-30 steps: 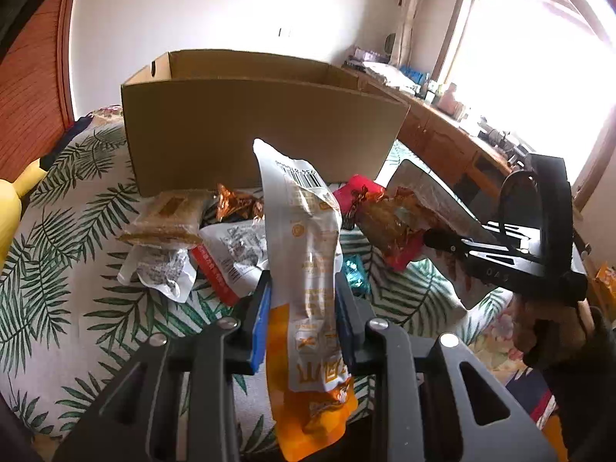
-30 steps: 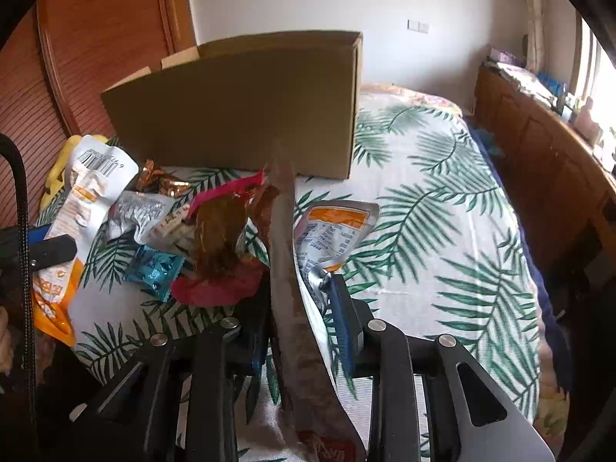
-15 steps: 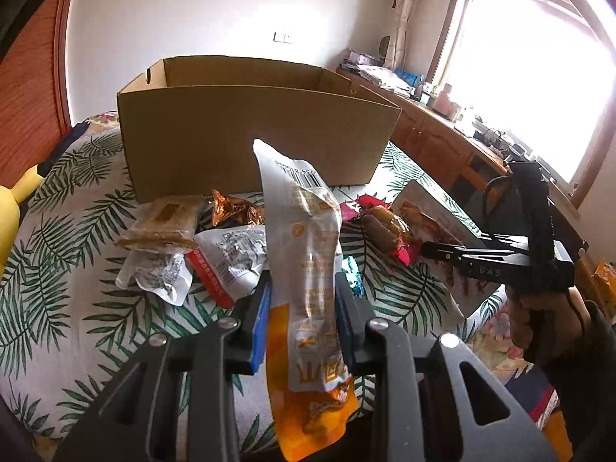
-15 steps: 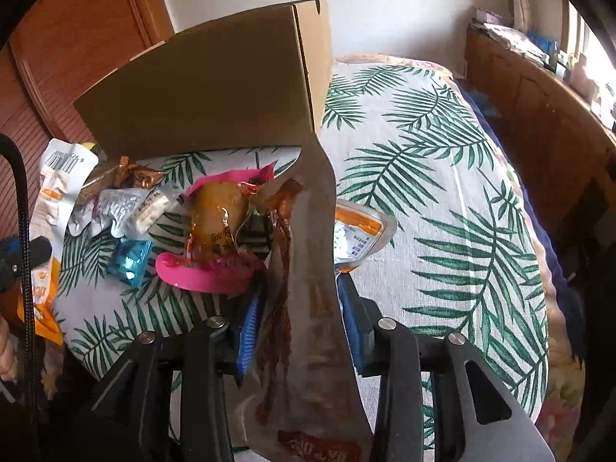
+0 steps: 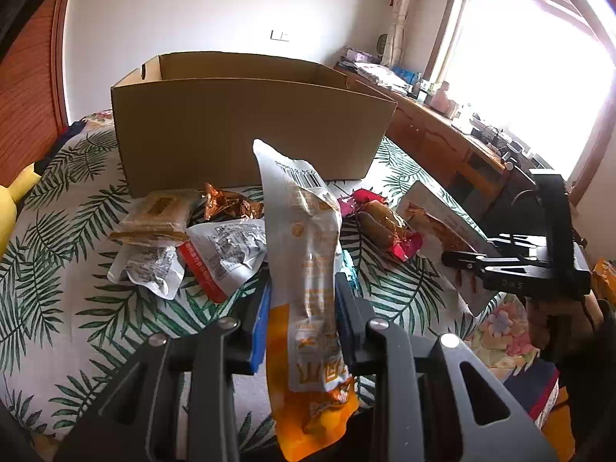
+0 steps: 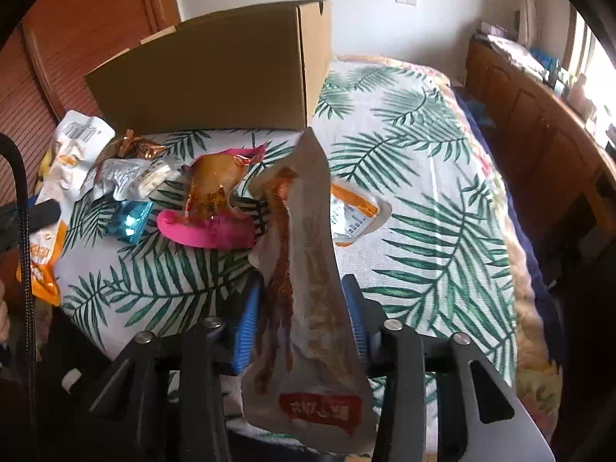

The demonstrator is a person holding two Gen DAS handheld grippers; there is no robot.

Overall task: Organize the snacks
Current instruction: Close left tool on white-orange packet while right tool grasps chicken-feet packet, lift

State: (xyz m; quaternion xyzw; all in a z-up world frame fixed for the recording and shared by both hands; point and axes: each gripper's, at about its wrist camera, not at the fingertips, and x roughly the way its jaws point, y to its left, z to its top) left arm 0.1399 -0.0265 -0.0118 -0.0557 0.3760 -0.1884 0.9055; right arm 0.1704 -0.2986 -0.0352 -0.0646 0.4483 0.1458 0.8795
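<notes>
Bedroom, daylit from a window on the right; a bed [image 6: 442, 200] with a palm-leaf cover carries the goods, a wooden sideboard [image 6: 539, 123] runs along its far side. Cardboard box [image 5: 246, 131]: open-topped, upright on the bed behind the snack pile; in the left wrist view more of its inside rim shows than half a second ago, and it sits slightly lower in the picture. Left gripper [image 5: 302, 319]: fingers closed on a white and orange packet [image 5: 308, 269], held upright, barcode end uppermost, orange end hanging below the fingers; hold unchanged from the earlier pictures. Right gripper [image 6: 298, 319]: fingers closed on a grey packet [image 6: 308, 288] with a brown picture and red label, its pointed top standing before the box's near corner; in the right wrist view the box now appears farther off and lower than before. Loose on the bed in front of the box: pink packet [image 6: 215, 208], teal sweet [image 6: 131, 221], gold wrapper [image 5: 227, 202], brown biscuit pack [image 5: 158, 215], two white packets [image 5: 227, 246], one orange-edged packet [image 6: 354, 215] just beside the grey one. Open room: bare cover lies to the right of the pile and beside the box's right wall; the bed's edge drops off near the sideboard. Yellow object [image 5: 11, 200] at the left edge, kind unclear.
</notes>
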